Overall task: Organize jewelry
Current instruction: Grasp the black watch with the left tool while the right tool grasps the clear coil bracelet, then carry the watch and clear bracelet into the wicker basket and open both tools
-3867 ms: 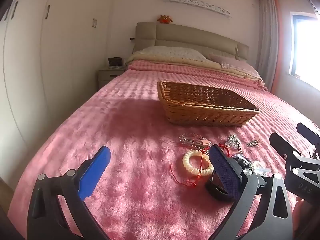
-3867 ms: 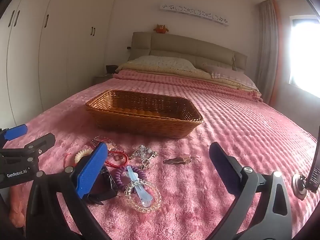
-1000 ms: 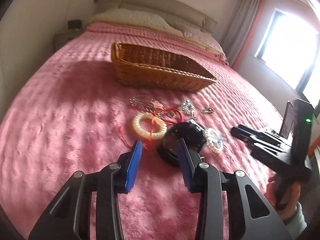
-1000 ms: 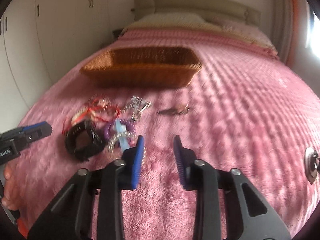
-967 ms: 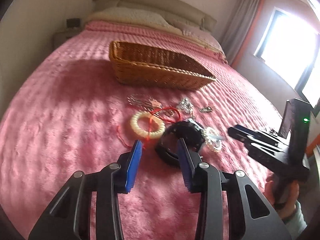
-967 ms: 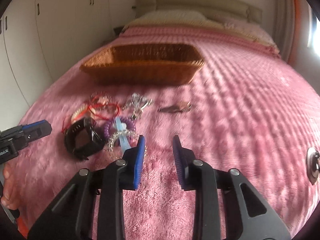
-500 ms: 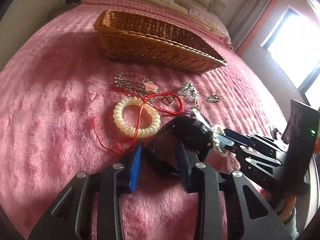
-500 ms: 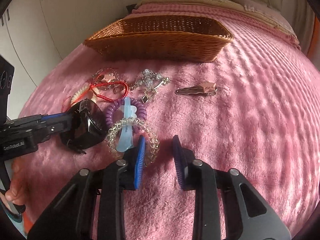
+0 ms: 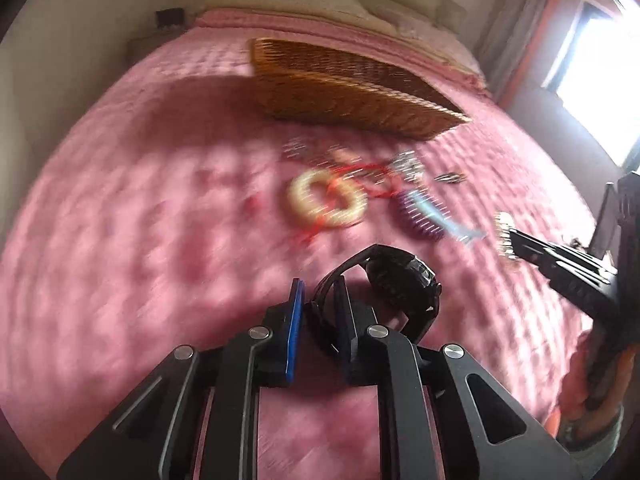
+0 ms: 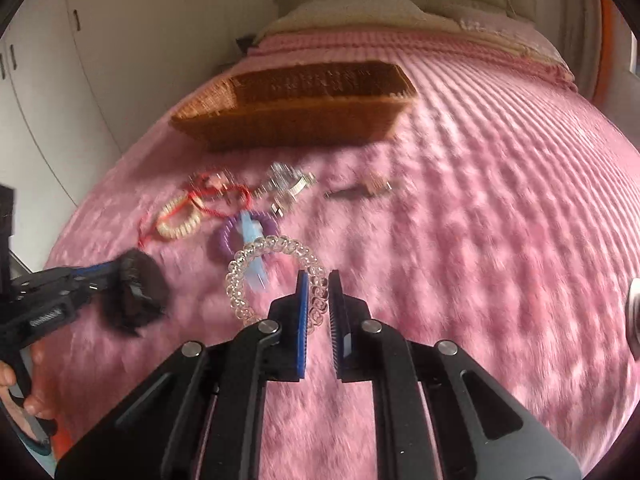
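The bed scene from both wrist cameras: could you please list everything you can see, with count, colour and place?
wicker basket: 1, brown, far side of the jewelry.
black watch: 1, strap between the left gripper's fingers.
clear coil bracelet: 1, in the right gripper.
cream coil bracelet: 1, lying on the bedspread.
red cord: 1, across the cream bracelet.
purple coil tie: 1, under a light blue clip.
silver pieces: blurred cluster near the basket.
hair clip: 1, dark, right of the cluster.
bedspread: pink.
left gripper: black, blue pads.
right gripper: same.
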`<move>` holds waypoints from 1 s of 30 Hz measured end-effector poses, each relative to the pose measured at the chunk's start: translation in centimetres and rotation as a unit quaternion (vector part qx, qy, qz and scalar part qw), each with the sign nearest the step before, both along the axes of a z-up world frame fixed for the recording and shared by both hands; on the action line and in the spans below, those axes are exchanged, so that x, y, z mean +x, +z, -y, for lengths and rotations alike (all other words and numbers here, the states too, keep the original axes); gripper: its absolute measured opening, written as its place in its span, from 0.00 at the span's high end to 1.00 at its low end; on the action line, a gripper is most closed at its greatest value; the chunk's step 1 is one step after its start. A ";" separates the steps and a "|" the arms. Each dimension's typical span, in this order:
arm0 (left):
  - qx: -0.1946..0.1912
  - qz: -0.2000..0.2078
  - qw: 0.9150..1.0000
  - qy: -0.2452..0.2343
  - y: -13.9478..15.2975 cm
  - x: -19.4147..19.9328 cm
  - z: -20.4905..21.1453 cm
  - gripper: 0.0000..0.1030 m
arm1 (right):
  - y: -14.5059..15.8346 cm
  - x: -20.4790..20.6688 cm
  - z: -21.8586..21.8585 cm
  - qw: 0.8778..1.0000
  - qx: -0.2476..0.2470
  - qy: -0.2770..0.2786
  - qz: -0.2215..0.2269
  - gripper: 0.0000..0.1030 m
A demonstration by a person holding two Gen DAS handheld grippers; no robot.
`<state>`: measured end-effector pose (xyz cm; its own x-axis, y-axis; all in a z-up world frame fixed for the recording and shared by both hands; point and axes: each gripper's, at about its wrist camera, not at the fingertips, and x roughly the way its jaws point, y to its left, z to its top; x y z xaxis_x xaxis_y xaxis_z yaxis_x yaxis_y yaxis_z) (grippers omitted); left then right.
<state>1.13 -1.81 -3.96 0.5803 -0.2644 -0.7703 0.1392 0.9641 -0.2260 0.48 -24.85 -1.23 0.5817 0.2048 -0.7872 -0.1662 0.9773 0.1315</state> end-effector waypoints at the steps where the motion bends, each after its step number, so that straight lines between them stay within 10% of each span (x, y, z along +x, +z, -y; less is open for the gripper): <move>1: 0.000 -0.001 1.000 0.011 0.0 -0.5 -0.6 0.87 | -0.3 -0.1 -0.1 1.000 -0.005 -0.003 -0.006 0.92; 7: -0.005 -0.007 0.999 0.048 -0.1 -1.9 -2.1 0.84 | -1.5 -0.7 -0.2 0.999 0.000 -0.012 -0.030 0.91; 11: -0.023 -0.020 0.999 0.017 0.0 -2.8 -1.5 0.64 | -1.2 -1.2 0.1 0.999 0.015 -0.007 -0.033 0.90; 18: -0.078 -0.043 0.995 -0.052 0.3 -4.7 -1.6 0.61 | -1.4 -1.7 0.6 0.998 0.045 0.000 -0.034 0.84; 24: -0.040 -0.026 0.998 -0.041 0.6 -3.4 -1.8 0.61 | -1.0 -1.3 0.4 1.000 0.025 0.003 -0.018 0.70; 28: -0.002 -0.038 0.999 -0.032 -0.6 -3.0 -0.7 0.85 | -1.4 -0.8 -0.6 1.000 -0.012 0.009 -0.013 0.71; 30: 0.022 -0.029 0.999 -0.025 -0.9 -2.8 -0.5 0.96 | -1.5 -1.0 -1.0 1.000 -0.015 0.021 -0.009 0.92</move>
<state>-1.69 -1.34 -4.88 0.5212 -0.2566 -0.8139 0.1756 0.9656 -0.1920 -0.51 -23.82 -2.78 0.5598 0.2047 -0.8030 -0.2042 0.9732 0.1057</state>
